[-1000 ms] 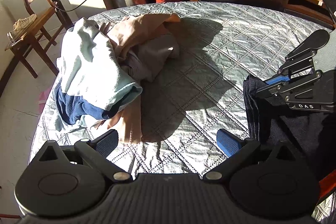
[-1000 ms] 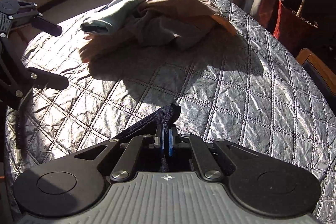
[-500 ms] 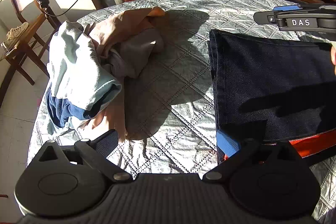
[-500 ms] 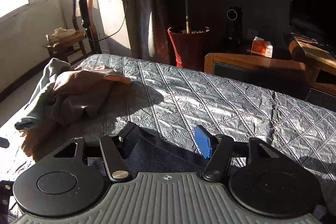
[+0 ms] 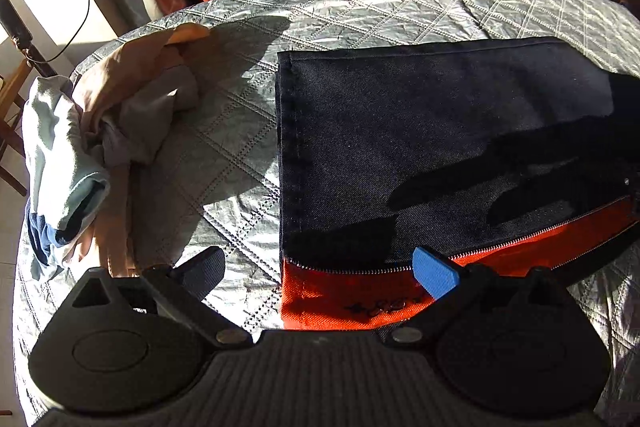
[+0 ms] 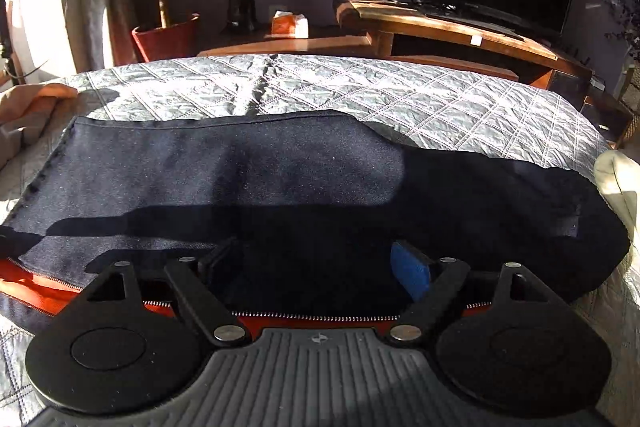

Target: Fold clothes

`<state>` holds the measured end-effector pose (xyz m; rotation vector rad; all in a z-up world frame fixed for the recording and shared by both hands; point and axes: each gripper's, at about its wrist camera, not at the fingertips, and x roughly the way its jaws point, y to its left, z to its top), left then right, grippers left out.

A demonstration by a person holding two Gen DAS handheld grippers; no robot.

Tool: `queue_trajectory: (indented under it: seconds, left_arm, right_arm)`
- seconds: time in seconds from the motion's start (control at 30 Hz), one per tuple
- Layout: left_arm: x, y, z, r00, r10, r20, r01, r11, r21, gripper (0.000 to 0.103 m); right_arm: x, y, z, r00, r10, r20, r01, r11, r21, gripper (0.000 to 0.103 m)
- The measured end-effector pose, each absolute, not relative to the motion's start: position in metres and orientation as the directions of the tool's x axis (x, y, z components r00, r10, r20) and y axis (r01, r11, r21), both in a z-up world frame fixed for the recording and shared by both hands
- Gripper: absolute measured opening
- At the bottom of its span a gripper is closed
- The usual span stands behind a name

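The left tool (image 5: 318, 273) gapes wide, holding nothing, its 2 pads hovering over the near edge of the dark navy denim garment with orange lining and a metal zipper (image 5: 432, 151). The right tool (image 6: 316, 267) is equally wide and empty above the same garment, which lies flat along the near edge of the grey quilted table (image 5: 360, 7). A crumpled pile of pale clothes (image 5: 108, 131) sits at the table's left edge.

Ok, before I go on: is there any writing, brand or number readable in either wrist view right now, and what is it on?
None reads.
Dark embroidery on the orange panel of the dark garment: too blurred.
Orange tissue box on the wooden furniture: print too small.
Small white tag on the TV stand: too small.
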<state>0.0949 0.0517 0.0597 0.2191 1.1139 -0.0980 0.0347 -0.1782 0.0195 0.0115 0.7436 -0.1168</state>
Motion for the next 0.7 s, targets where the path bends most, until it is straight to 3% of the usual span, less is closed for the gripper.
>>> queue_trajectory:
  seconds: [0.1,0.2,0.27,0.37,0.5,0.7]
  left_arm:
    - [0.093,0.031,0.051,0.414,-0.006,-0.91,0.206,0.975,0.087,0.099]
    - [0.089,0.014,0.046,0.412,-0.049,-0.91,0.219,0.975,0.047,0.1]
    - [0.088,0.007,0.04,0.403,-0.076,-0.912,0.204,0.979,0.009,0.1]
    - [0.09,-0.001,0.026,0.362,-0.102,-0.927,0.161,0.986,-0.045,0.1]
    - [0.085,-0.015,0.018,0.42,-0.069,-0.905,0.17,0.985,0.004,0.102]
    - [0.075,-0.027,0.012,0.523,-0.06,-0.85,0.175,0.984,0.038,0.103]
  right_arm:
    - [0.021,-0.192,0.012,0.736,-0.113,-0.668,0.152,0.988,0.0,0.086]
    - [0.017,-0.201,0.003,0.711,-0.104,-0.696,0.195,0.979,0.053,0.093]
    - [0.018,-0.199,0.005,0.714,-0.135,-0.687,0.174,0.985,-0.013,0.093]
    - [0.007,-0.206,0.012,0.776,-0.17,-0.607,0.185,0.982,-0.039,0.103]
    - [0.007,-0.214,-0.004,0.739,-0.164,-0.653,0.189,0.981,-0.033,0.103]
    - [0.004,-0.201,-0.015,0.767,-0.18,-0.616,0.148,0.984,-0.103,0.103]
